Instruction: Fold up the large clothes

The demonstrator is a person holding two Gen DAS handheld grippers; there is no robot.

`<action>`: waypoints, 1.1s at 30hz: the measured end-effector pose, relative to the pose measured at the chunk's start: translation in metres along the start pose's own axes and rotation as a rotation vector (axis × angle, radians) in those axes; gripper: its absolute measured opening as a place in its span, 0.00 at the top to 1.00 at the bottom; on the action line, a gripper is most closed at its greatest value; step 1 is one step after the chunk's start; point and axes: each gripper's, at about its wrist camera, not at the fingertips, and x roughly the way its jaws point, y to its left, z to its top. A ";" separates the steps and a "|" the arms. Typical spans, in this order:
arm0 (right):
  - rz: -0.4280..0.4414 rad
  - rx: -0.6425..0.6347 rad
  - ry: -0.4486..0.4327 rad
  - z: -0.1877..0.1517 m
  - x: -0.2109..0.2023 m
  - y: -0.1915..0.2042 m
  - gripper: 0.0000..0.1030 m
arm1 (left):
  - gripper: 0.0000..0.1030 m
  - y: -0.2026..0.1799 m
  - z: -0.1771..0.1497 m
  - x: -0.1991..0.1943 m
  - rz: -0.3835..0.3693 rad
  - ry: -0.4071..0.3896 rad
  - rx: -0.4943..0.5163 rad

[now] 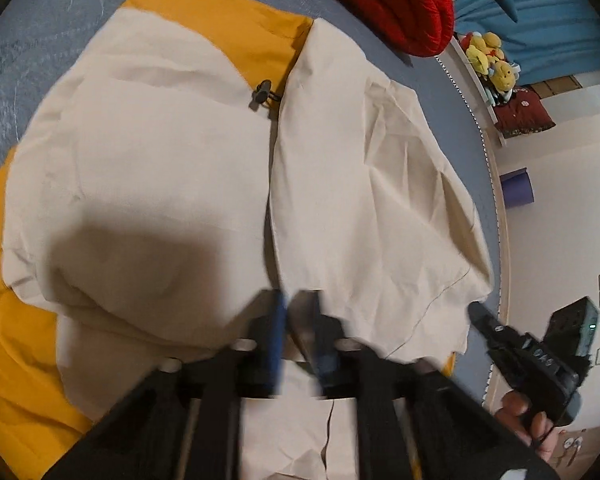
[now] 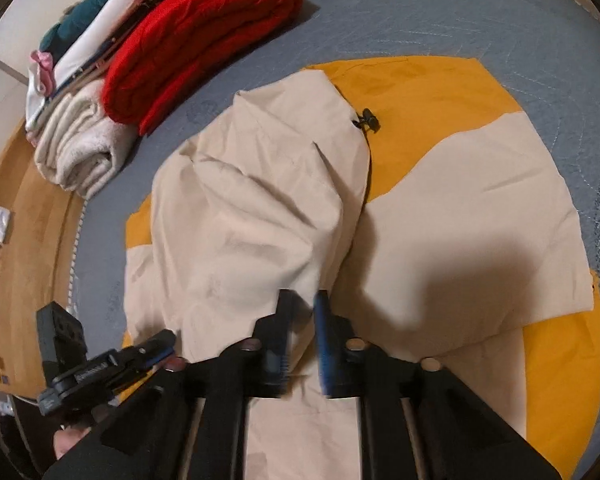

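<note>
The cream and yellow jacket (image 1: 148, 168) lies spread on the blue bed (image 2: 440, 20), sleeves folded in. The left claw (image 1: 294, 304) and right claw (image 2: 302, 300) are both pinched shut at its near hem, near the bed's edge. Next, I think, lift the hem and fold it toward the far edge. No writing can be read.

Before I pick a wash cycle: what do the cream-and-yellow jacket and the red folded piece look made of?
Cream-and-yellow jacket: probably thin woven nylon or polyester, matte, holding crisp creases, with a drawcord toggle. Red folded piece: looks like thick knit, ribbed and soft.
</note>
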 end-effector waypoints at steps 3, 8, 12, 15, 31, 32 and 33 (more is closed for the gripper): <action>0.067 0.000 -0.074 0.004 -0.020 0.004 0.98 | 1.00 -0.010 0.005 -0.027 -0.035 -0.122 0.043; 0.143 -0.005 -0.211 0.007 -0.049 0.005 0.98 | 1.00 -0.027 0.007 -0.052 -0.043 -0.210 0.112; 0.000 0.148 -0.053 0.001 -0.009 -0.031 0.98 | 0.95 -0.002 0.006 -0.014 -0.043 -0.050 -0.022; -0.064 0.195 0.017 -0.003 0.010 -0.040 0.98 | 0.80 0.007 0.001 0.001 -0.065 0.000 -0.075; 0.096 0.111 -0.084 0.006 -0.014 -0.014 0.98 | 0.96 -0.026 0.004 -0.034 -0.104 -0.166 0.046; 0.118 0.129 -0.086 0.007 -0.015 -0.016 0.98 | 0.96 -0.024 0.004 -0.032 -0.076 -0.160 0.042; 0.117 0.148 -0.066 0.006 -0.010 -0.019 0.98 | 0.96 -0.021 0.003 -0.026 -0.043 -0.134 0.036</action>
